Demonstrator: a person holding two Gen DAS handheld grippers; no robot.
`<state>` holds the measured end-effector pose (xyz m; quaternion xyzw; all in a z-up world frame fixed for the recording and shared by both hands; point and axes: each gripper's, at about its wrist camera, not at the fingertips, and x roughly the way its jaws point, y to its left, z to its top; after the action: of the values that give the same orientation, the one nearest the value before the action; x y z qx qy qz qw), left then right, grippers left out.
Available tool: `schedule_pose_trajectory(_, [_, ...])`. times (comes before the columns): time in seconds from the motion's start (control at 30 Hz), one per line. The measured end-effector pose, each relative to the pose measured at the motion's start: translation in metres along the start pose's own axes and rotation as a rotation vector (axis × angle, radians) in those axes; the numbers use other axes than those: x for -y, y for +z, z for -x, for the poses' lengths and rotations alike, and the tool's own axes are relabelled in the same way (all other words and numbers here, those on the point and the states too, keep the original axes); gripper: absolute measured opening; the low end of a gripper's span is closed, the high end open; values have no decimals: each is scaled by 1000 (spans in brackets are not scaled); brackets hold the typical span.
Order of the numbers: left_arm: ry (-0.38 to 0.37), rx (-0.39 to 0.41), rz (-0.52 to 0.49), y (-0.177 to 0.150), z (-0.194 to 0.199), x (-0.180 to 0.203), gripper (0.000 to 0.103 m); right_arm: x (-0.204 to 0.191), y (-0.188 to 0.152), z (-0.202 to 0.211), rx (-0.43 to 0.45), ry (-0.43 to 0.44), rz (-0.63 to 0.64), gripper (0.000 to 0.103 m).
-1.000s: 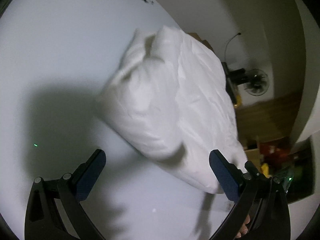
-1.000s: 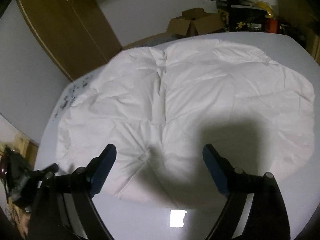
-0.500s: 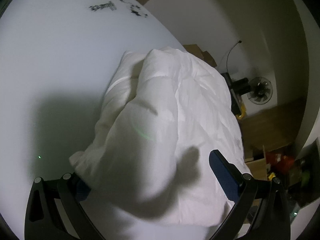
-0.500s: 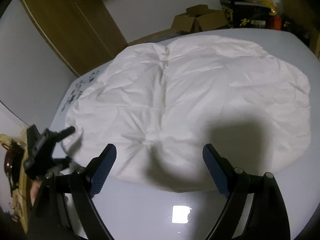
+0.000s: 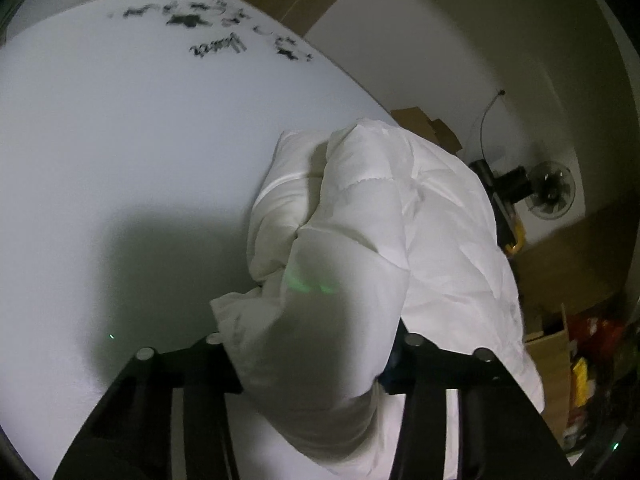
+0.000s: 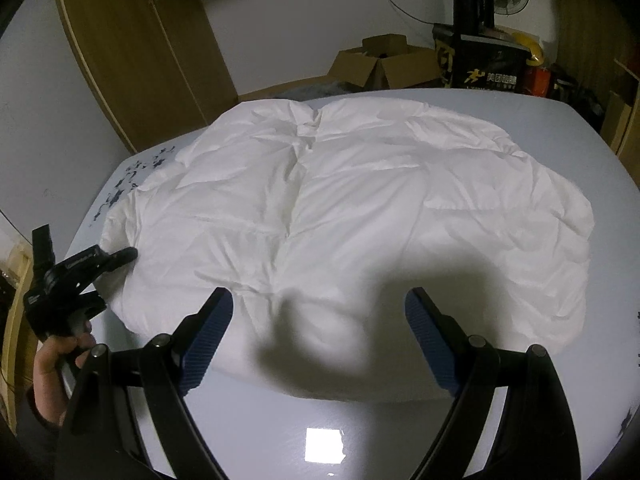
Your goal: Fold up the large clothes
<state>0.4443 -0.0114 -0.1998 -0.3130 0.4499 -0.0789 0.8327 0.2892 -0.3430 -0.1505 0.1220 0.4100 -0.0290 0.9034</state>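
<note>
Black angular frames, silver screws, ribbed blue pads on fingers (image 6: pixel 208 344), bare-skinned hand (image 6: pixel 52 368)

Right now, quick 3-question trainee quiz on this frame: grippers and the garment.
1. True or false: the right gripper is closed on the white padded garment.
2. Which gripper has garment fabric bunched between its jaws? A) left B) right C) neither
3. Fill in: the garment lies on the ___ table, which bears black scribbles near its far edge.

Key:
1. False. Its jaws stand wide apart, hovering over the near hem.
2. A. The left gripper is closed on a fold at the garment's left end; the right wrist view shows it there too.
3. White.
</note>
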Motion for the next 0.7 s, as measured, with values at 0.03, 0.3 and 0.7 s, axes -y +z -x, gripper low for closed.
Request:
schedule_pose_trajectory(0.03, [4, 6, -11, -1, 2, 2, 40, -1, 0, 0, -1, -2, 0, 89])
schedule_pose_trajectory(0.3, [47, 57, -112, -2, 24, 19, 35, -8, 1, 8, 22, -38, 42, 89])
schedule_pose_trajectory(0.7, [71, 146, -242, 0, 72, 70, 34, 0, 77, -6, 154, -79, -80, 88])
